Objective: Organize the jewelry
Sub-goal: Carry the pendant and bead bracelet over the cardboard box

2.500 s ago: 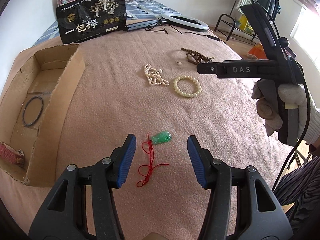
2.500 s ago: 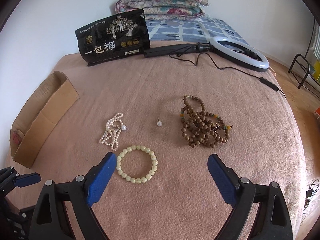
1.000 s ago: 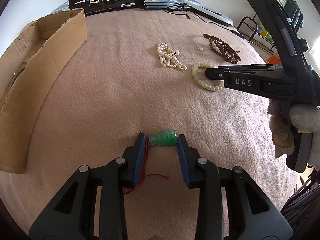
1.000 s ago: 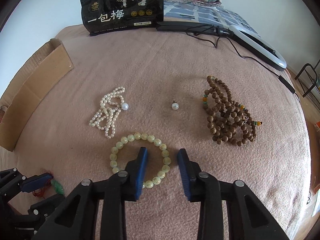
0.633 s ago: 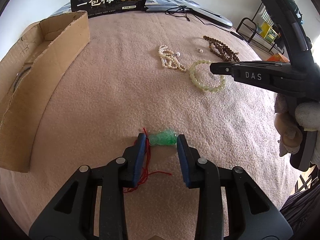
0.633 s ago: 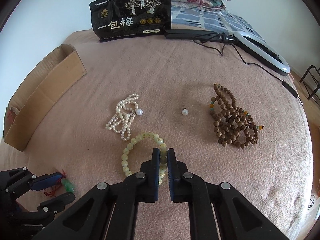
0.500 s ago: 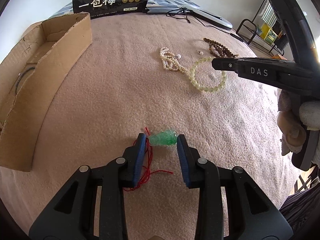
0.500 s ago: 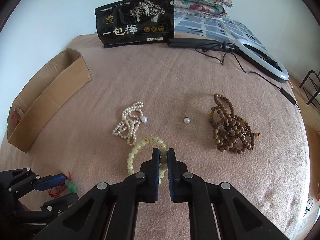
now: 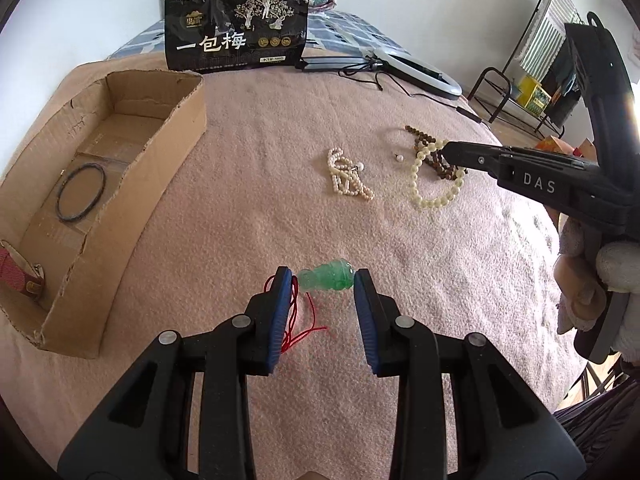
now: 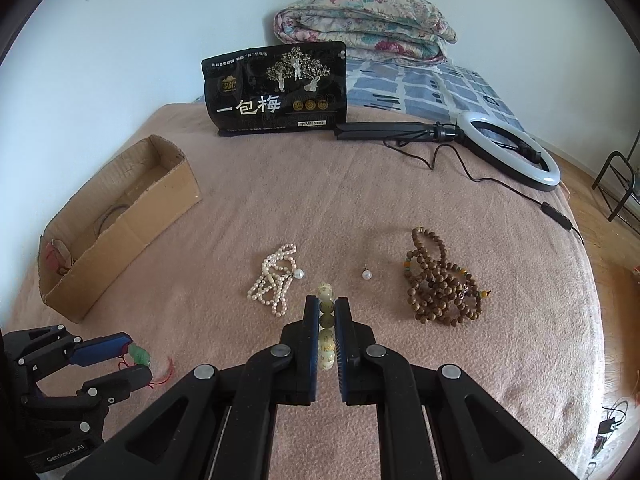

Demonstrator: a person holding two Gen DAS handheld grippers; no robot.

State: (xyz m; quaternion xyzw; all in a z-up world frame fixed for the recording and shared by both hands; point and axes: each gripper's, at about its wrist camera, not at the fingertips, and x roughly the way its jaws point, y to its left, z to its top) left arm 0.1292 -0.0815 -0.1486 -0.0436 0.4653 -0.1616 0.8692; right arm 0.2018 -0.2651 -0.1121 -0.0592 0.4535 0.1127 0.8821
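Note:
My left gripper [image 9: 323, 280] is shut on a green jade pendant [image 9: 328, 279], lifted off the pink blanket; its red cord [image 9: 306, 322] dangles below. From the right wrist view the pendant [image 10: 139, 354] shows between the blue pads at the lower left. My right gripper [image 10: 327, 308] is shut on a pale cream bead bracelet [image 10: 326, 322], which hangs in a loop [image 9: 434, 178] from its tip above the blanket. A white pearl strand [image 10: 276, 278], a single pearl [image 10: 367, 274] and brown wooden beads [image 10: 442, 288] lie on the blanket.
A cardboard box [image 9: 188, 112] stands at the left with a dark bangle [image 9: 82, 192] and a red strap [image 9: 14, 272] inside. A black snack bag [image 10: 276, 90], a ring light [image 10: 510, 152] with cable and folded quilts [image 10: 364, 28] sit at the back. A gloved hand [image 9: 600, 276] holds the right gripper.
The right gripper shut on the cream bracelet and lifted it off the blanket. The left gripper rose with the green pendant held, its cord coming up too.

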